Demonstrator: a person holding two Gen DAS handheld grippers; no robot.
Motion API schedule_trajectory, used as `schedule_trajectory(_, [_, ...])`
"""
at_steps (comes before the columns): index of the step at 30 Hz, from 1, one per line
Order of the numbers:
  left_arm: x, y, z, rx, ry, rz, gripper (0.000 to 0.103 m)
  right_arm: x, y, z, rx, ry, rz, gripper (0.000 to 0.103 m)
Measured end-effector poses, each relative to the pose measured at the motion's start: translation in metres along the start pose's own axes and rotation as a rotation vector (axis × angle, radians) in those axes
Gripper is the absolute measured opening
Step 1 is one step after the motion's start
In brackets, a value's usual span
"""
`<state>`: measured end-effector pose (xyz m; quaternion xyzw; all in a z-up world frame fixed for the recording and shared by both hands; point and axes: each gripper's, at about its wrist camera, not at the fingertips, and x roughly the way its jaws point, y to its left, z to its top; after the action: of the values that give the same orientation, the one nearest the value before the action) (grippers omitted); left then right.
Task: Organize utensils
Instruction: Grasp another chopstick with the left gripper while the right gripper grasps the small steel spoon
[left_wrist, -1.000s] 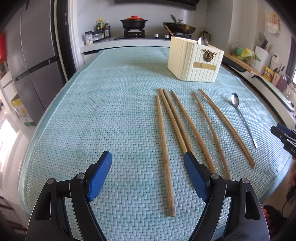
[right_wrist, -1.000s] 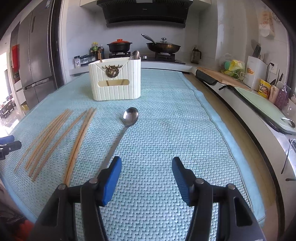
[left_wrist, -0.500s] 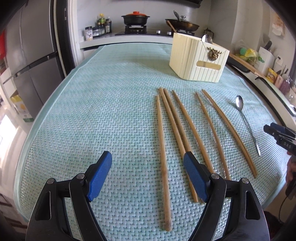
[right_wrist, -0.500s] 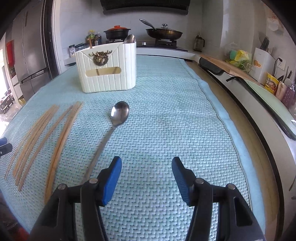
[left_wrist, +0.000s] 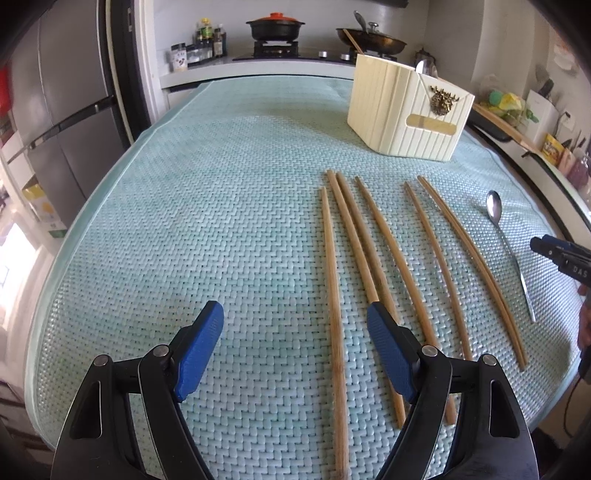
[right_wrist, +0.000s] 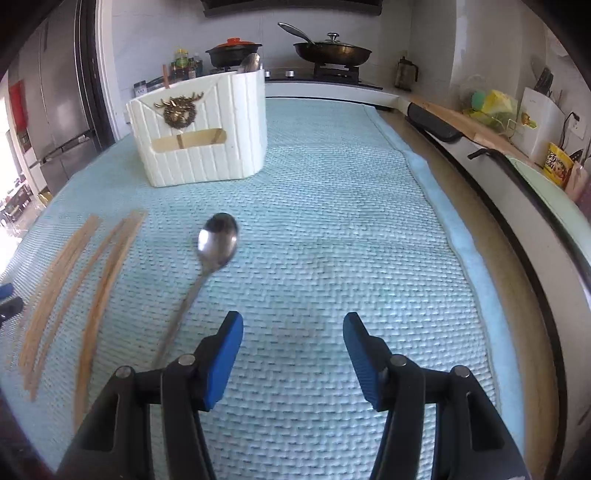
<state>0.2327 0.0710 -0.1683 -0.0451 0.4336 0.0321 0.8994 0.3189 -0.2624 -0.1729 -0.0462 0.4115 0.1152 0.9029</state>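
Several wooden chopsticks (left_wrist: 373, 254) lie side by side on the light blue woven mat (left_wrist: 221, 221); they also show at the left of the right wrist view (right_wrist: 99, 280). A metal spoon (right_wrist: 210, 258) lies to their right (left_wrist: 504, 236). A cream utensil holder (left_wrist: 406, 110) with a gold deer emblem stands behind them (right_wrist: 203, 129), with a spoon and a chopstick in it. My left gripper (left_wrist: 295, 339) is open and empty above the near ends of the chopsticks. My right gripper (right_wrist: 293, 349) is open and empty, just right of the spoon's handle.
A stove with a black pot (left_wrist: 275, 26) and a wok (right_wrist: 332, 50) stands at the back. A fridge (left_wrist: 55, 110) is at the left. A counter with a cutting board (right_wrist: 469, 125) and packets runs along the right. The mat's edge (right_wrist: 443, 221) runs down the right.
Both grippers have moved forward and lower over the mat. The spoon and chopsticks look larger and nearer. Both grippers stay open.
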Motion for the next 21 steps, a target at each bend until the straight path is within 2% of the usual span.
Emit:
schedule_trajectory(2, [0.005, -0.002, 0.002, 0.003, 0.01, -0.008, 0.081, 0.003, 0.014, 0.003, 0.011, 0.015, 0.049, 0.058])
schedule_trajectory(4, [0.009, -0.005, 0.005, 0.017, 0.019, -0.007, 0.081, 0.012, 0.025, 0.007, 0.021, 0.033, 0.061, 0.058])
schedule_trajectory(8, [0.018, -0.004, 0.012, 0.028, 0.044, -0.006, 0.081, 0.032, 0.037, 0.02, 0.039, 0.045, 0.031, 0.058])
schedule_trajectory(13, [0.031, 0.001, 0.021, 0.038, 0.061, 0.026, 0.081, 0.046, 0.046, 0.037, 0.037, 0.063, 0.033, 0.058])
schedule_trajectory(21, [0.045, 0.0, 0.039, 0.055, 0.08, 0.014, 0.082, 0.059, 0.06, 0.049, 0.0, 0.058, -0.014, 0.059])
